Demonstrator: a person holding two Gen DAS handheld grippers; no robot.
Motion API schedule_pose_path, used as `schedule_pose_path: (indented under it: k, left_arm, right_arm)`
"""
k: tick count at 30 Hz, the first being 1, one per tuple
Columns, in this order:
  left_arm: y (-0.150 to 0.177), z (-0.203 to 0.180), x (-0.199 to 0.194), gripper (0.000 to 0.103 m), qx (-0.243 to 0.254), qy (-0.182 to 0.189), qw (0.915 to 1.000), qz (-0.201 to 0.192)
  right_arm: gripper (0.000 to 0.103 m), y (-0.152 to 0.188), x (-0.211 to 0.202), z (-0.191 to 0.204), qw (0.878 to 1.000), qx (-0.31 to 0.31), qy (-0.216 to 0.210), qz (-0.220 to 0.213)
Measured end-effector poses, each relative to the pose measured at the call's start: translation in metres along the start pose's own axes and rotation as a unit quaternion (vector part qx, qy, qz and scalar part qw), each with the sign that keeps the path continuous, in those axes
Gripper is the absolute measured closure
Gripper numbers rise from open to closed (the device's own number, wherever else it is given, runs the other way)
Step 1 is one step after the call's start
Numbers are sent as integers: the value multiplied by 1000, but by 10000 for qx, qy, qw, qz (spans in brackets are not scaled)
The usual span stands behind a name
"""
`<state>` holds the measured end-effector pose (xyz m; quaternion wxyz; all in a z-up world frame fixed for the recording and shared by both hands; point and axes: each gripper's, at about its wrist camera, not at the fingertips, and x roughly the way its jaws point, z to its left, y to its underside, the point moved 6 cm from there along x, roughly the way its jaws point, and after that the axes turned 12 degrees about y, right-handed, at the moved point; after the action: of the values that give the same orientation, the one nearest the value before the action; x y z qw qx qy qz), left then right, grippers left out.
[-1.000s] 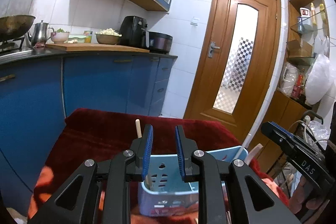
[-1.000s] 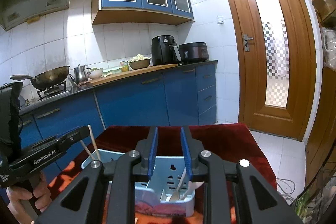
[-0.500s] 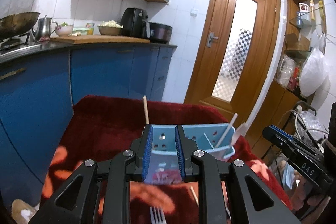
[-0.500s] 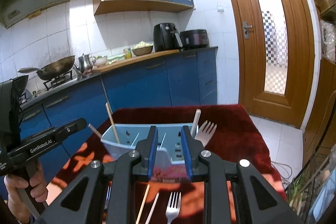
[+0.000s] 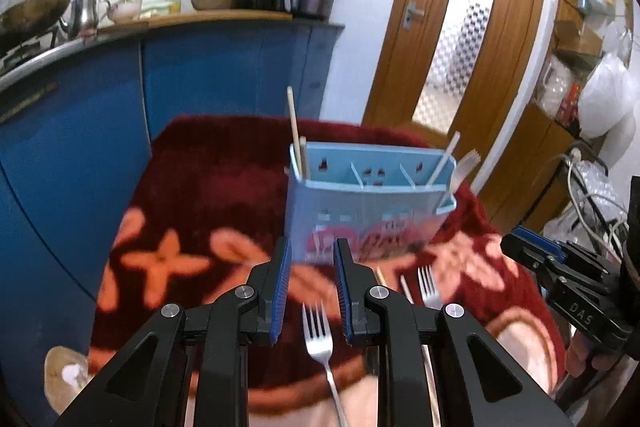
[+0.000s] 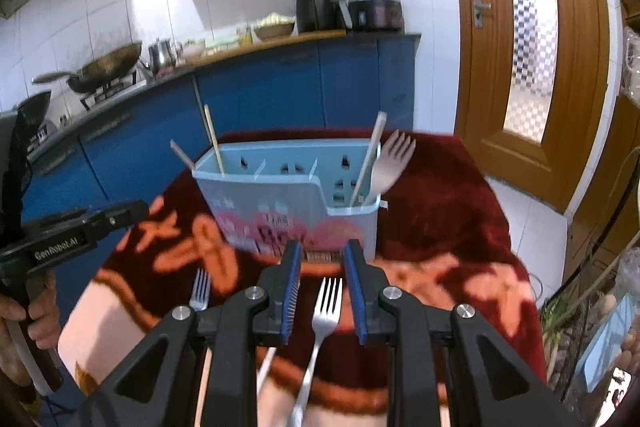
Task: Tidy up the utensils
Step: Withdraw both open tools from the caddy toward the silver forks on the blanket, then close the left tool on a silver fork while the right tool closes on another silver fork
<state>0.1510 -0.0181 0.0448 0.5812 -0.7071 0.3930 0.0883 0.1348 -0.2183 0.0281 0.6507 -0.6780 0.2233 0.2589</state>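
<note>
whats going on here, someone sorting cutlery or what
A person holds a pair of tongs in each hand over a table with a red flowered cloth. Both the left tongs and the right tongs are open and empty, each hovering above a metal fork: one under the left, another under the right. The blue utensil caddy already holds chopsticks and a pale fork.

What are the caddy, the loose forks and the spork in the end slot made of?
Utensil caddy: light blue moulded plastic, matte, with thin walls and punched slots. Forks on the cloth: likely stainless steel, shiny grey with bright glints. Spork: pale beige and dull, probably plastic or wood fibre; blur leaves that open.
</note>
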Motion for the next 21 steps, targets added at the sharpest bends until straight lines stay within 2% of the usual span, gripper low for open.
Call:
schedule_pose_path:
  k: [9,16,21]
  left_arm:
    - [28,2,13,81,-147,56,9972,730]
    - [50,5,36,81,-270,49,9900,1381]
    - [66,6,51,81,-296,-9,9842,1743]
  right_arm:
    - [78,34,19,2,9955,-224,-88,915]
    - [78,51,35,4,9869,-333,-115,1577]
    - [78,56,44,5,9811,-381,-161,1892]
